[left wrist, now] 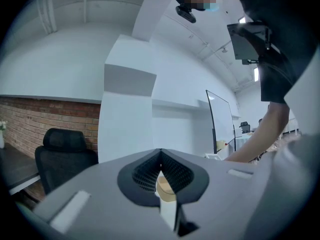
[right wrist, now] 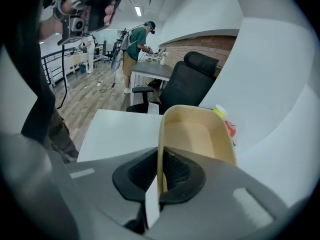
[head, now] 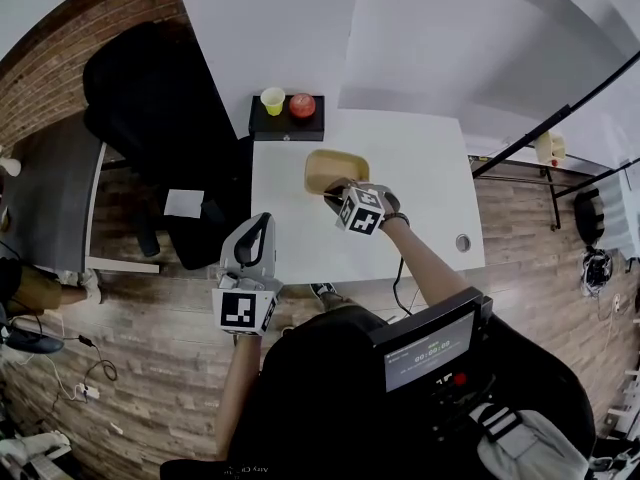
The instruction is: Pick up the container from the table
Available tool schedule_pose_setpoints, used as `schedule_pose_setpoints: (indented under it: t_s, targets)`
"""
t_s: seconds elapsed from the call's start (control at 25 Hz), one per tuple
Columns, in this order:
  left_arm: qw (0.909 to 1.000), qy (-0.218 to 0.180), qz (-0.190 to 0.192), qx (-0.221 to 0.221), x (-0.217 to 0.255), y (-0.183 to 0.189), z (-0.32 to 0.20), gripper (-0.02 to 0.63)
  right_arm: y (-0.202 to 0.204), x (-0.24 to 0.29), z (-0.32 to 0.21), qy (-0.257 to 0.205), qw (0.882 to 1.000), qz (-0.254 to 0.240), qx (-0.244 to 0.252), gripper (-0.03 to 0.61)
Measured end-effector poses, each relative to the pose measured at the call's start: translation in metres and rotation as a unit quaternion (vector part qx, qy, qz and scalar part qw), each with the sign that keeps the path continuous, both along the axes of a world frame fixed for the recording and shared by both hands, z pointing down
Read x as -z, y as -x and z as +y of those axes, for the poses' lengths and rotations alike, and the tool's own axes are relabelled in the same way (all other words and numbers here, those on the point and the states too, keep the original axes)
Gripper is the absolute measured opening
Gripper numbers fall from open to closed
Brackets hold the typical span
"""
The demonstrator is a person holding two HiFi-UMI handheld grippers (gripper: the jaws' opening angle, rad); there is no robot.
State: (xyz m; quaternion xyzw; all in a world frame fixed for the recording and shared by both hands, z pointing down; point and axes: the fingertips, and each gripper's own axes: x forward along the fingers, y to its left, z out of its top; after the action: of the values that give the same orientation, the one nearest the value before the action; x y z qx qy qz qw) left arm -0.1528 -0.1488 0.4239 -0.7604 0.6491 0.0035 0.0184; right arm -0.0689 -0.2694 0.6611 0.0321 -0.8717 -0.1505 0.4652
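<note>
A shallow beige container [head: 335, 168] hangs over the middle of the white table [head: 420, 188]. My right gripper [head: 335, 190] is shut on its near rim and points steeply down. In the right gripper view the thin rim runs straight between the jaws of the right gripper [right wrist: 160, 159], and the empty inside of the container [right wrist: 200, 134] stretches away beyond them. My left gripper [head: 262, 220] hovers level at the table's front left edge with its jaws together and nothing in them. In its own view, the left gripper [left wrist: 160, 166] shows only a sliver of beige past the tips.
At the table's far edge a black box [head: 287, 123] carries a yellow cup [head: 272, 100] and a red apple [head: 302, 105]. A black office chair [head: 150, 98] stands to the left. A round cable hole [head: 462, 241] sits near the table's right front corner.
</note>
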Motion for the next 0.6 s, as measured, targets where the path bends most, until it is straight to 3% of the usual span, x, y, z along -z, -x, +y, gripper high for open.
schedule_pose_setpoints:
  t_s: [0.6]
  targets:
    - [0.9996, -0.009, 0.001, -0.025, 0.004, 0.000, 0.016, -0.003, 0.008, 0.031, 0.025, -0.005, 0.999, -0.040, -0.032, 0.023]
